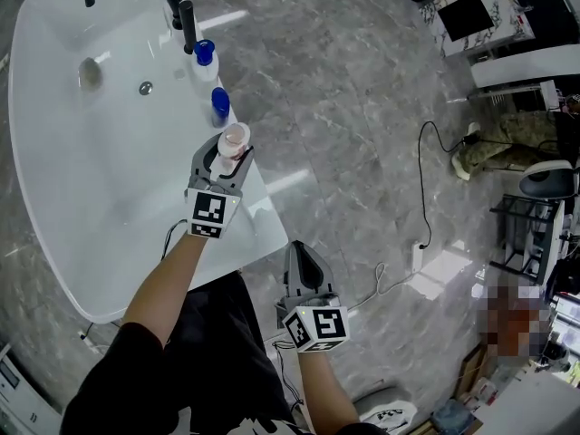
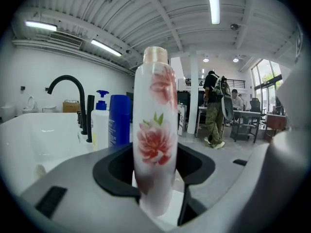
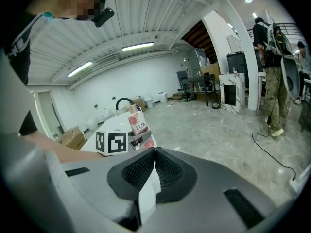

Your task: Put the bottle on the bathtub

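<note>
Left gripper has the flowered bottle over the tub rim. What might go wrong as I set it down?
1. The flowered bottle is tall and slim, gripped low by the left gripper; it may topple on release.
2. The bathtub rim here looks narrow, with floor beside it; an off-centre placement could slip off.
3. The blue bottle stands close ahead; pushing forward may knock it.

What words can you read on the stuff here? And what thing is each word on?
"LUX": on the flowery bottle held in the left gripper.
Blue bottle: its print is too small and blurred to read.
Pump bottle: its label is too blurred to read.
Cube on the left gripper: only black-and-white square patterns, no words.
</note>
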`<state>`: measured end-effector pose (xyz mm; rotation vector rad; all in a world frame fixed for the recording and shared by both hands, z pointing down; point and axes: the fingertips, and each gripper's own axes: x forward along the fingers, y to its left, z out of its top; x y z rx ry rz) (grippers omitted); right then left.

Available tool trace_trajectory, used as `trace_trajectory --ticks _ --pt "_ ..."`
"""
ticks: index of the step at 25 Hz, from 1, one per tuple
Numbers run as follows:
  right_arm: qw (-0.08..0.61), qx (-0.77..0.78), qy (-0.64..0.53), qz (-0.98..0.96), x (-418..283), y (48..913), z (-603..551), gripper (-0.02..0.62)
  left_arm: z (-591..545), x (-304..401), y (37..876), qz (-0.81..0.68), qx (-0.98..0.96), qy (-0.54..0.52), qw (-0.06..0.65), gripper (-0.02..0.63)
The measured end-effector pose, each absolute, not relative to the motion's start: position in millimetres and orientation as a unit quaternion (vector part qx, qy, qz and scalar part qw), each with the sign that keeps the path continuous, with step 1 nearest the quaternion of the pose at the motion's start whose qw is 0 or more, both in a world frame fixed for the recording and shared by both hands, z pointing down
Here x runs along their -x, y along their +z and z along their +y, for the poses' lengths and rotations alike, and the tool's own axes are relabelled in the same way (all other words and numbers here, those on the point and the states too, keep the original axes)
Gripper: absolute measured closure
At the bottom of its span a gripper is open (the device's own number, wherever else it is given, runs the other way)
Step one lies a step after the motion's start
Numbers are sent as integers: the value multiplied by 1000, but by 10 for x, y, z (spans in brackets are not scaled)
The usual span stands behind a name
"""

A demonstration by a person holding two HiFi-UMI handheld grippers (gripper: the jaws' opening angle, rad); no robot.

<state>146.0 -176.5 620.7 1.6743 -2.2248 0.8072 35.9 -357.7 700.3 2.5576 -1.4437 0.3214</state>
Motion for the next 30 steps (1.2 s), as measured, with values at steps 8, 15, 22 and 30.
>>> trace_trajectory --ticks 8,15,22,30 --pt "127 -572 289 -757 -1469 6343 -1704 571 -3572 -386 7170 -496 -856 112 94 373" --pt "132 -564 296 -760 -1403 6427 -1683 571 -3605 -472 7220 -496 -857 110 82 373" --pt "132 -558 305 -760 -1352 6513 -1668 571 -3568 -495 7255 -490 -860 118 74 370" --pt "127 -558 306 -761 -1365 6467 -1665 571 -3518 -471 7279 -488 -856 124 116 364"
